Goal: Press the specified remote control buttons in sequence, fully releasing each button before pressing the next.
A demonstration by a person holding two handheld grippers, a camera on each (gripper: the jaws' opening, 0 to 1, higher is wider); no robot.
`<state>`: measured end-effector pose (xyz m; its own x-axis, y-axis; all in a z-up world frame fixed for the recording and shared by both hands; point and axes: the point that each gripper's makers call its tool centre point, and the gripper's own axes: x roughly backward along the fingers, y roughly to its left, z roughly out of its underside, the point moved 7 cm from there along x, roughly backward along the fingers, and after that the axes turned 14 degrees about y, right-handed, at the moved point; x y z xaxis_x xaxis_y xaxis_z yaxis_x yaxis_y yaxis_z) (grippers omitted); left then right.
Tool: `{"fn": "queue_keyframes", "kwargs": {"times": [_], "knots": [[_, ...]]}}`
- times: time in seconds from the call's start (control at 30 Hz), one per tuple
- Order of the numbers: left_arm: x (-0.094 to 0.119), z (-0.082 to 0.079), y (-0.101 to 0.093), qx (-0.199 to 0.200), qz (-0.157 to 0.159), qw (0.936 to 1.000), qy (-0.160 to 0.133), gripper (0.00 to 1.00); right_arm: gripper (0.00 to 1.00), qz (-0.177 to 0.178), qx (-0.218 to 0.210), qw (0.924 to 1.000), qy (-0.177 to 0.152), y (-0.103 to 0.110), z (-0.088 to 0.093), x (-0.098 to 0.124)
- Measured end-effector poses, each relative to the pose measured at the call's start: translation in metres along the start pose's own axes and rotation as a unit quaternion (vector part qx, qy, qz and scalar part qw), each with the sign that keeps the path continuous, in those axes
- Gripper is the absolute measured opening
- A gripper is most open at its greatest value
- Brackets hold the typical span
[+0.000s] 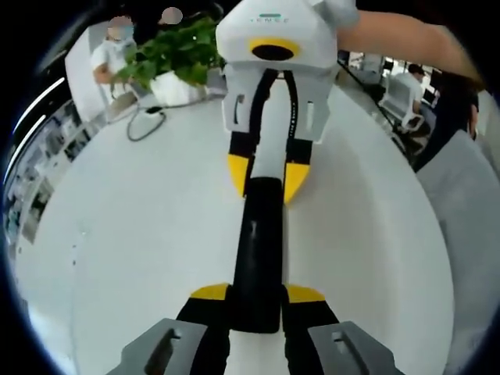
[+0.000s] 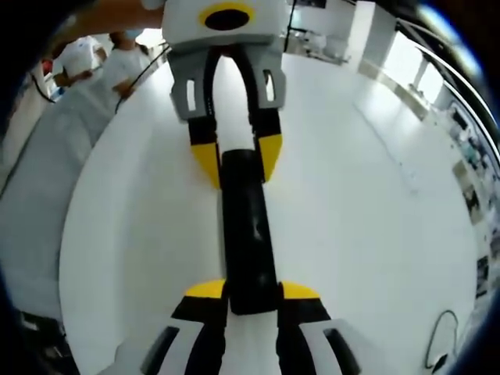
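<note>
A long black remote control [image 1: 258,242] lies lengthwise above the white table [image 1: 133,234], held at both ends. My left gripper [image 1: 258,295] rises from the bottom of the left gripper view, its yellow-tipped jaws shut on the remote's near end. The right gripper [image 1: 266,178] reaches in from the top and clamps the far end. In the right gripper view the same remote [image 2: 246,234] runs up the middle. There my right gripper [image 2: 251,291] is shut on its near end and the left gripper [image 2: 238,156] holds the other end. No buttons can be made out.
A potted green plant [image 1: 176,51] and a looped dark cable [image 1: 144,121] sit at the table's far side. A seated person [image 1: 109,55] is behind them. Office chairs [image 1: 406,94] stand beyond the table's edge. Another cable [image 2: 441,344] lies near the table's rim.
</note>
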<state>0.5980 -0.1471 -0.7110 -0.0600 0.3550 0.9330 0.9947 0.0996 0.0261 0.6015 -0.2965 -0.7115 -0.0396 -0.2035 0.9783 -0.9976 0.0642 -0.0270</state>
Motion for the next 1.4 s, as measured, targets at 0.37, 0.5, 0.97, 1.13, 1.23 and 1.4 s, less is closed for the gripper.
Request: {"fn": "queue_keyframes", "kwargs": {"times": [0.37, 0.5, 0.97, 1.13, 1.23, 1.4], "knots": [[0.013, -0.003, -0.015, -0.003, -0.003, 1.0, -0.001, 0.24, 0.21, 0.004, -0.001, 1.0, 0.002, 0.016, -0.004, 0.012], [0.019, -0.002, -0.021, -0.003, -0.005, 1.0, -0.002, 0.24, 0.21, 0.007, -0.001, 1.0, 0.001, 0.023, -0.008, 0.016], [0.031, 0.006, -0.041, -0.004, -0.011, 0.9999, -0.004, 0.24, 0.21, 0.01, 0.006, 0.9999, 0.004, 0.048, -0.017, 0.026], [0.036, 0.006, -0.049, -0.007, -0.012, 0.9999, -0.004, 0.24, 0.21, 0.008, 0.004, 1.0, 0.002, 0.056, -0.018, 0.028], [0.037, 0.008, -0.052, -0.009, -0.012, 0.9999, -0.003, 0.24, 0.21, 0.008, 0.006, 0.9999, 0.003, 0.063, -0.021, 0.03], [0.039, 0.011, -0.057, -0.008, -0.012, 0.9999, -0.004, 0.24, 0.21, 0.007, 0.006, 1.0, 0.002, 0.07, -0.022, 0.032]]}}
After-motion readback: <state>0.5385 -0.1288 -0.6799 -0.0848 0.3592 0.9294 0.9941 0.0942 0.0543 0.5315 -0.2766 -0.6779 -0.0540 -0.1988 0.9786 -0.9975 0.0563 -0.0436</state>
